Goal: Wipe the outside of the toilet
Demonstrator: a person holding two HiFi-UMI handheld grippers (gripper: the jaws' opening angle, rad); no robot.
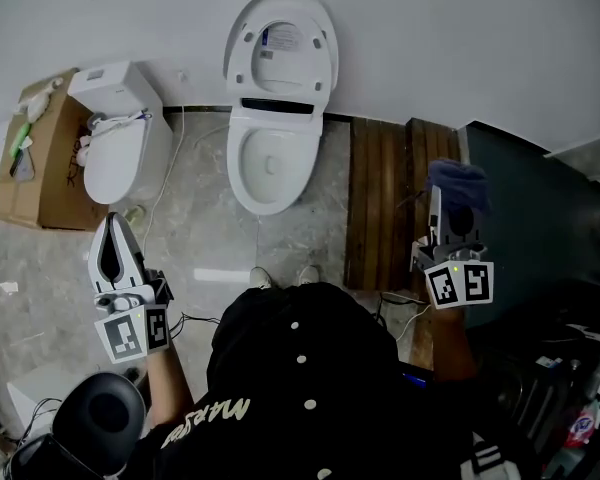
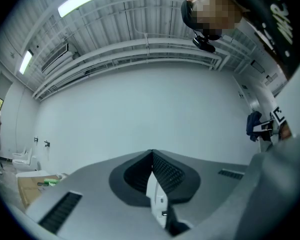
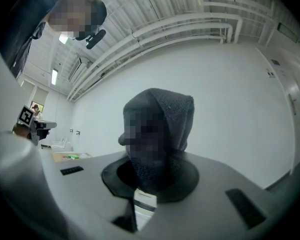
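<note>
The toilet (image 1: 270, 158) stands on the floor (image 1: 195, 218) against the far wall (image 1: 430, 38), in the middle, with its lid raised and the bowl open. The right claw (image 1: 456, 210) is clamped on a dark blue cloth (image 1: 460, 181), which bunches up above the tips. It is at the right, well apart from the toilet. The left claw (image 1: 114, 226) has its jaws pressed together, with nothing between them. A cloth held away like this fits both a wipe to come and a wipe finished. I think the cloth can slip out if it drags hard on the shell, because only its lower part is gripped. A loose corner can also fall into the open bowl. A second toilet (image 1: 115, 148) at the left can be taken by mistake.
</note>
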